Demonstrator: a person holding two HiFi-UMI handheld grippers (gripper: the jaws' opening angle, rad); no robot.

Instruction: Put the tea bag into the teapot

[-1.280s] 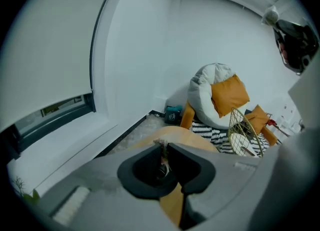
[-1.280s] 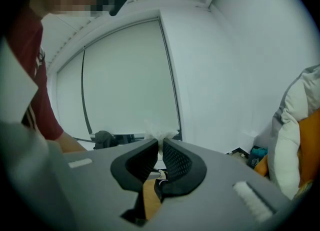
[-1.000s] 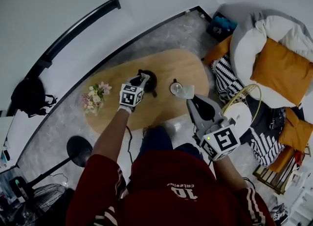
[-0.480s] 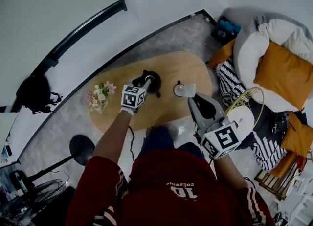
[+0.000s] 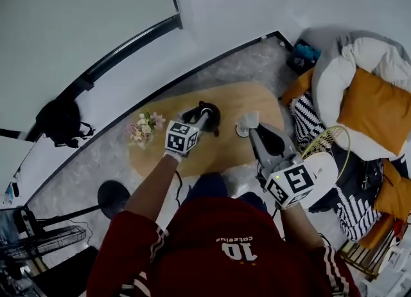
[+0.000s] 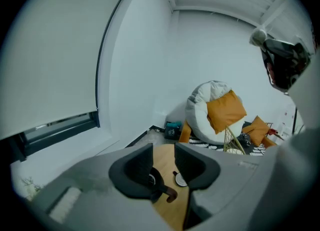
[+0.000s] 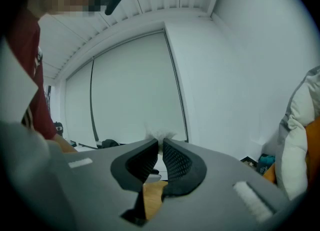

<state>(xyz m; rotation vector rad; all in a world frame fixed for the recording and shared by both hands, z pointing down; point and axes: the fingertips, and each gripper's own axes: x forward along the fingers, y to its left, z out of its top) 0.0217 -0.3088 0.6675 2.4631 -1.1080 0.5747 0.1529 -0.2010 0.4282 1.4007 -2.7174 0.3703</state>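
Right gripper view: the tea bag (image 7: 158, 136) is pinched between the jaws of the right gripper (image 7: 161, 146), which stand almost together on it, with a frayed white top edge poking out above the pads. I judge it to be very light, soft and easy to tear, so I want a gentle pinch high on the paper. The body can then hang free and lead into the opening. I cannot see how much of it dangles below the jaws.

In the head view the bag is in the air over the right part of the table (image 5: 225, 154), near the teapot (image 5: 209, 114) but not touching it. A small round lid (image 6: 180, 179) lies on the wood just beside the pot. I take the pot's mouth to be open, though it is too dark to be sure.

The left gripper (image 6: 163, 151) hovers over the pot. Its jaws have just been opening and now stand spread with nothing between them. It crowds my path, so I judge coming in from the right to be cleaner.

The flowers (image 5: 144, 128) sit well apart at the far left. The table's rounded near edge is close to the lid.
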